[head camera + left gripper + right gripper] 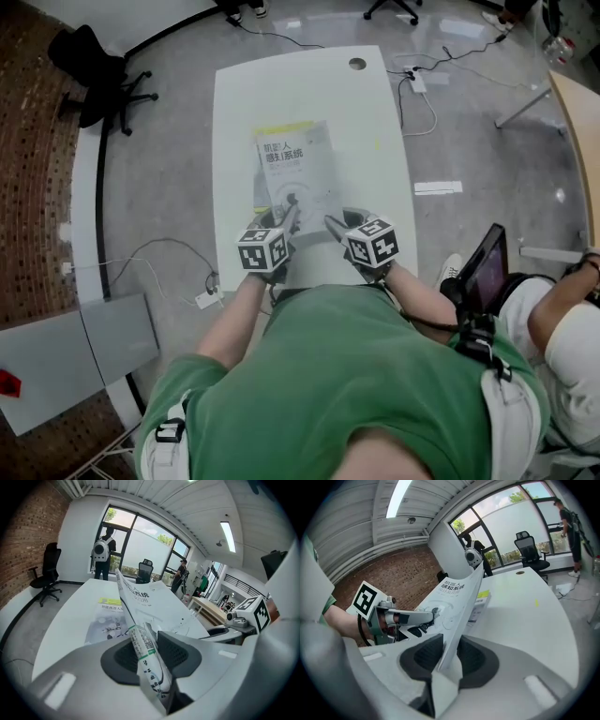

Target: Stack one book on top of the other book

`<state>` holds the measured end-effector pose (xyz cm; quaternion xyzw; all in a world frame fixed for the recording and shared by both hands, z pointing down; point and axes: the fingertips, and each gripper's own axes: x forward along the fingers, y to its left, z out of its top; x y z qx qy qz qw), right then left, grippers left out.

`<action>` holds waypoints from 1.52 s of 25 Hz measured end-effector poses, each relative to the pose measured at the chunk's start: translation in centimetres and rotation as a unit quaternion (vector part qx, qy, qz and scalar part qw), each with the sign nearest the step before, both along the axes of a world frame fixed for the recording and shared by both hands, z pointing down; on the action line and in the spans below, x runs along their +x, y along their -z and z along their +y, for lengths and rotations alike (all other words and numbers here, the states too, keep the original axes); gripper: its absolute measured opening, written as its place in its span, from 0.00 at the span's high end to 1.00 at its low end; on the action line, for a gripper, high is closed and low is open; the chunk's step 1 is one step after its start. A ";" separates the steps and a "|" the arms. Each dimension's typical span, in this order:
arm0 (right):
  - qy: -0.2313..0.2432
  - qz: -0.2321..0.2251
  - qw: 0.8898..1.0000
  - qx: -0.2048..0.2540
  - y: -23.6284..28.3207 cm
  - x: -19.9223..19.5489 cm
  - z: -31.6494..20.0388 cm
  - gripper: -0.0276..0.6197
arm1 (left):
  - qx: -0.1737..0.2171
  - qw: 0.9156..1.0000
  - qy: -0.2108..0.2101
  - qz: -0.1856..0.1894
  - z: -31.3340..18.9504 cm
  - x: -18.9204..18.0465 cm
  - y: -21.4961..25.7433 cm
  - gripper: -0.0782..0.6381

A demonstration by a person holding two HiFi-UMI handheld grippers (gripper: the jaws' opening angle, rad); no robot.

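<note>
A white book (302, 180) hangs over the white table (366, 122), gripped at its near edge by both grippers. My left gripper (292, 219) is shut on its near left corner, my right gripper (332, 223) on its near right corner. Under it lies the second book (286, 128), flat on the table, only its yellow far strip showing. In the left gripper view the held book (140, 599) rises tilted from between the pads (176, 653), with the lower book (107, 620) beyond on the left. In the right gripper view the held book (457, 604) stands between the pads (423, 657); the lower book (482, 601) peeks out behind.
A cable hole (357, 64) marks the table's far end. A black office chair (94, 66) stands at the far left, a power strip (417, 82) with cables lies on the floor at the far right. A seated person (562, 328) is close on the right.
</note>
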<state>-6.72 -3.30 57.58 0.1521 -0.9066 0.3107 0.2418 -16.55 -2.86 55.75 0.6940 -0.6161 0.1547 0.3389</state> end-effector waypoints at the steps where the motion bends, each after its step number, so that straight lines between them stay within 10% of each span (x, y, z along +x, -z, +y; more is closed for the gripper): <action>1: -0.007 0.004 1.000 0.001 0.0 -0.4 0.1 0.81 | 0.001 1.000 -0.007 0.001 0.0 -0.4 0.0 0.75; 20: -0.090 0.062 0.994 0.000 1.0 -10.9 4.6 0.80 | 0.002 0.996 -0.091 0.017 3.0 -10.8 0.1 0.75; 38: -0.090 0.110 0.989 -0.032 -2.5 -10.4 1.3 0.80 | -0.041 0.994 -0.097 -0.005 -0.4 -10.0 -3.9 0.74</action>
